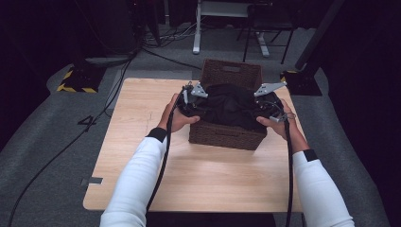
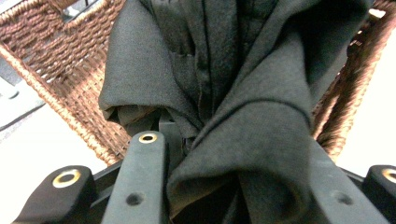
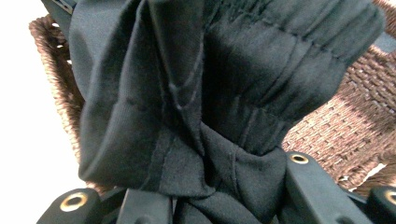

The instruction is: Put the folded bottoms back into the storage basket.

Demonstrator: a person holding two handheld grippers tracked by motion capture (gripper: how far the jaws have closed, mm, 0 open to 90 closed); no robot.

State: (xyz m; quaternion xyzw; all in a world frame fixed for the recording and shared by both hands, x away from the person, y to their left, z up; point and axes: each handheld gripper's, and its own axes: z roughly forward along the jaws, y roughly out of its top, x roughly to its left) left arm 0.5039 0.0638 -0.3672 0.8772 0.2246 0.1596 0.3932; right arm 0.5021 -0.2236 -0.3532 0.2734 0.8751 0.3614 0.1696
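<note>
My left tool (image 1: 189, 100) has its jaws pressed together on a bunched fold of the black garment (image 1: 229, 106), at the left rim of the wicker basket (image 1: 227, 135). The garment sits in the basket, at the far middle of the surface (image 1: 142, 142). My right tool (image 1: 270, 105) pinches the garment's gathered edge at the right rim.

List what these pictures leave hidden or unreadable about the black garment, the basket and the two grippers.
- Basket floor: high view, covered by the black garment.
- What kind of garment it is: bunched folds in all views; only an elastic band shows in the right gripper view.
- Left gripper jaw tips: left gripper view, wrapped in cloth.
- Right gripper jaw tips: right gripper view, buried in cloth and cut by the bottom edge.
</note>
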